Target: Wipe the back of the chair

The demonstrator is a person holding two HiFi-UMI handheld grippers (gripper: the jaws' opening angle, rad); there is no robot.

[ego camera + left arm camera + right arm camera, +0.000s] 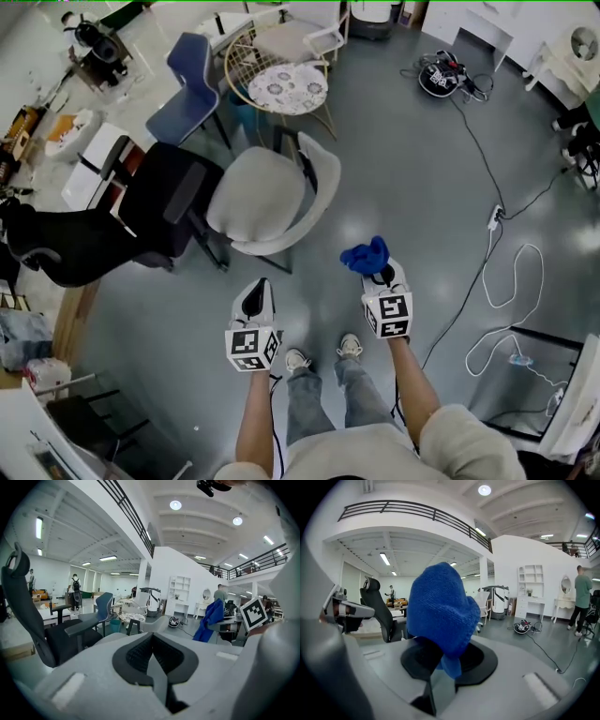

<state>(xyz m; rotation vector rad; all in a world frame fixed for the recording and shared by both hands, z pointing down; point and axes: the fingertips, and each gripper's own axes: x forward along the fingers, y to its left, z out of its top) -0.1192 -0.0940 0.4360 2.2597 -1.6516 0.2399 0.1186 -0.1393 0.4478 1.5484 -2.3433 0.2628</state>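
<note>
Right tool clamped on a bunched blue cloth; left tool closed, holding nothing. The pale shell chair stands on the floor at eleven o'clock from the cloth, its curved back seemingly nearer the right tool.

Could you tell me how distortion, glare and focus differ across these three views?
Head view: even light, soft sheen on the floor, milder distortion. Left gripper view: strong fisheye with dark corners, ceiling lamps blown out, the left gripper soft up close. Right gripper view: same fisheye; the cloth shows a sharp weave.
</note>
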